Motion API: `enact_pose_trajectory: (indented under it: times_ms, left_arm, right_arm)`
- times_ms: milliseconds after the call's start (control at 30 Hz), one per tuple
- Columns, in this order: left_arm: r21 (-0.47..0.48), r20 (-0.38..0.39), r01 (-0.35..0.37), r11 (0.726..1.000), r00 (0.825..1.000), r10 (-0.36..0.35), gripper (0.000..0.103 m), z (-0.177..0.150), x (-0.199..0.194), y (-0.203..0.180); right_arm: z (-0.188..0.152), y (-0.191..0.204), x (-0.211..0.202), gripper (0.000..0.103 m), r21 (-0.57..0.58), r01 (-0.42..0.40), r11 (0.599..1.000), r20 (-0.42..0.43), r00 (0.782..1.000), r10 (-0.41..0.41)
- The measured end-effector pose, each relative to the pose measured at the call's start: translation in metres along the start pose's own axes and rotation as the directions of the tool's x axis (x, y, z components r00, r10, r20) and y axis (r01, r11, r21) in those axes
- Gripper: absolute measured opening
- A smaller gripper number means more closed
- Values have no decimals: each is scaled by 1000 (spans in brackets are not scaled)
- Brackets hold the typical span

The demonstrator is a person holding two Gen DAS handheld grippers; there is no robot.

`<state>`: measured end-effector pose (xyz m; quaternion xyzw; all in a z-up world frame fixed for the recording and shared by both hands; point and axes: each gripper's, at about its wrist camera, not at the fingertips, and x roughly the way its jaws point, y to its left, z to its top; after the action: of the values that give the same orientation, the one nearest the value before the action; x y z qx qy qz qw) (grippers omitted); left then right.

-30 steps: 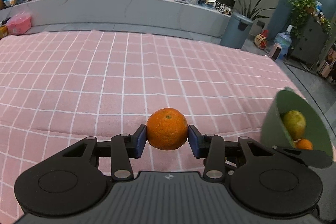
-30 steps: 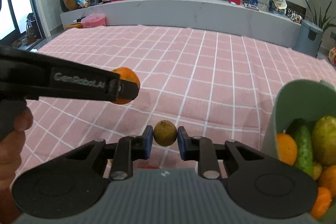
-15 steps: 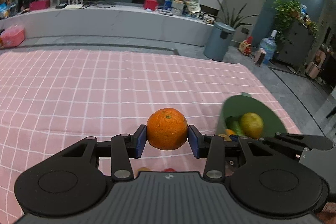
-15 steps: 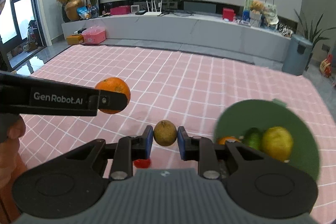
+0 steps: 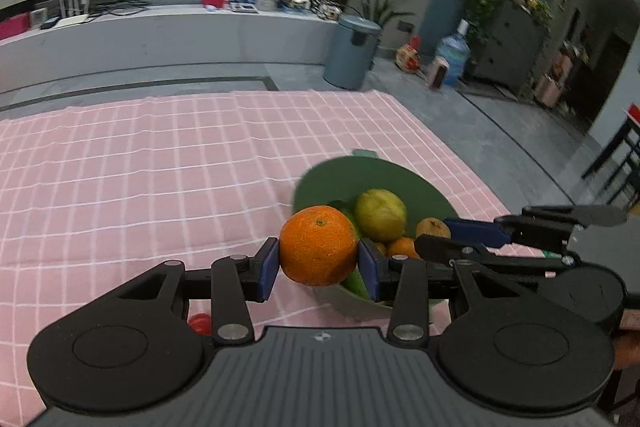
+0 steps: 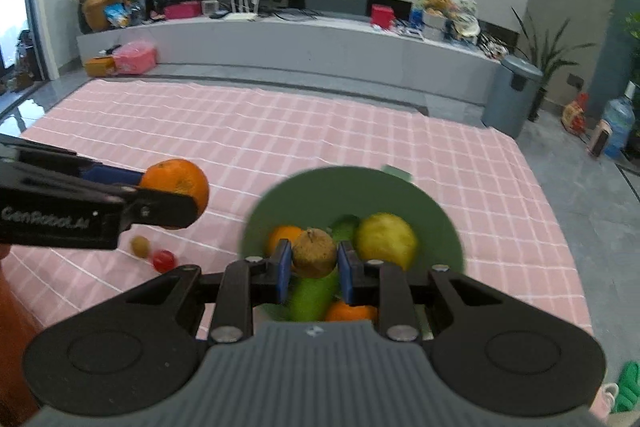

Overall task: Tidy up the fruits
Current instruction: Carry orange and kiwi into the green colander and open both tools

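My left gripper (image 5: 319,263) is shut on an orange (image 5: 318,245) and holds it at the near left rim of the green bowl (image 5: 340,179). My right gripper (image 6: 314,267) is shut on a small brown fruit (image 6: 314,253) and holds it above the green bowl (image 6: 320,187). The bowl holds a yellow-green fruit (image 6: 386,239), oranges and a green cucumber (image 6: 312,297). In the right wrist view the left gripper's orange (image 6: 176,183) is left of the bowl. In the left wrist view the brown fruit (image 5: 433,228) hangs over the bowl.
A small brown fruit (image 6: 140,246) and a red tomato (image 6: 164,260) lie on the pink checked cloth (image 6: 280,131) left of the bowl. The cloth's right edge (image 6: 560,211) drops to the grey floor. A grey bin (image 6: 512,95) stands beyond.
Both grippers have swung right with their fruits. The bowl now sits under the right gripper and at the left gripper's tips. Both grips are unchanged.
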<state>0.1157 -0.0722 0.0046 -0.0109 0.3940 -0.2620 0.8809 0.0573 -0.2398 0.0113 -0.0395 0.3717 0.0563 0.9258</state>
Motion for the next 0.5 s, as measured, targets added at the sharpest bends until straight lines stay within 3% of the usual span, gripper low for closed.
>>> enact_pose_trajectory:
  times_ms: [133,500]
  left_arm:
    - [24,-43,31,999,999,-30,48,-1,19,-13]
    - [69,-154,36,997,988,-25,48,-5,69,-29]
  right_arm:
    - [-2,-18,9,21,-4,24,1000,-45,999,-24]
    - [-7,-44,47,21,-8,44,999,-190,981,-45]
